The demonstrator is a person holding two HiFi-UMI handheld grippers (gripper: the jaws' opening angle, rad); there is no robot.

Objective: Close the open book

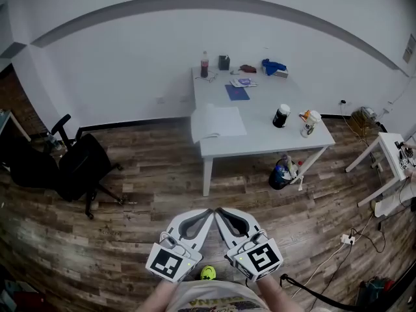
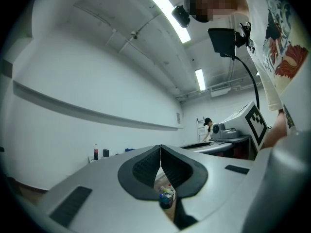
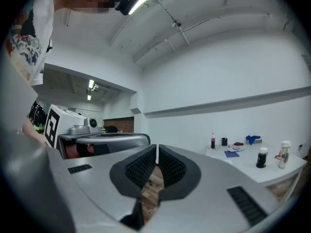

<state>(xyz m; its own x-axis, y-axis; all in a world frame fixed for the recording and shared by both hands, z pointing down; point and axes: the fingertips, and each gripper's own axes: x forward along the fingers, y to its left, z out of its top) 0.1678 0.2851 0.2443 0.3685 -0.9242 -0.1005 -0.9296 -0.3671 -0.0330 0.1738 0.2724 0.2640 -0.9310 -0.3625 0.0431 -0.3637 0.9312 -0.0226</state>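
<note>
We're well back from the worktop (image 1: 260, 130) here, so the job in hand looks like the approach. The left gripper (image 1: 207, 214) and right gripper (image 1: 220, 213) are held low and close to the body, tips almost meeting. Each gripper's own view shows its jaws pressed together with nothing between them, only floorboards past the pads.

The open book (image 1: 218, 122) lies flat at the worktop's near left corner, white pages up, running right out to the left edge. Nothing has touched it yet.

To do this well, I'd say walk up square to that near edge. Slip one pair of jaws under the outer edge of one half of the book and swing it over the spine onto the other half. The second gripper can rest on the other half so the book doesn't skate off the corner, which looks like the real hazard.

Along the far edge stand a bottle (image 1: 204, 64) and a dark cup (image 1: 223, 62), with a blue cloth (image 1: 273, 65) beyond. A blue notebook (image 1: 236, 92) lies mid-worktop. A dark jar (image 1: 281, 116) stands near the right edge, well apart from the book.

A bin (image 1: 281, 173) sits on the floor under the near right corner. The floor (image 1: 143, 194) is wood plank, with a black office chair (image 1: 78, 164) off to the left and a plain white wall (image 1: 130, 57) behind.
</note>
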